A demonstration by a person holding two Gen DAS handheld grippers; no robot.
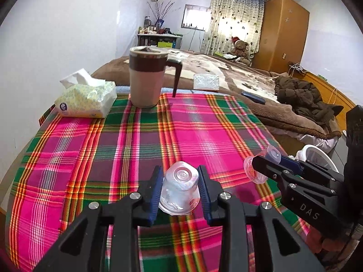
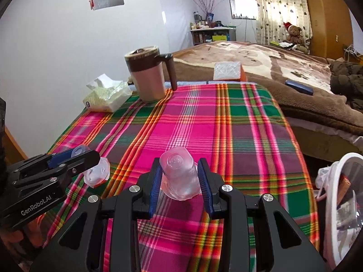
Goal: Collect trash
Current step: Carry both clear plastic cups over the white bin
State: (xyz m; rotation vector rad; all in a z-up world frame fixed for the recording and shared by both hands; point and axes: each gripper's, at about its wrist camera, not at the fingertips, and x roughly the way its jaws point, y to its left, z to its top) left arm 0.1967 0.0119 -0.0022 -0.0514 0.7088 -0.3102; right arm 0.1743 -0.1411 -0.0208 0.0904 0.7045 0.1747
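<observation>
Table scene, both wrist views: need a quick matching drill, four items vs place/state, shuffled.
Items:
1. mug
2. tissue pack
3. left gripper's clear cup
4. waste bin

Places/states:
A. squeezed between blue pads
B. off the table's right edge
C. far left corner of the plaid cloth
D. upright, handle to the right

Pairs: 1-D, 2-C, 3-A, 4-B
</observation>
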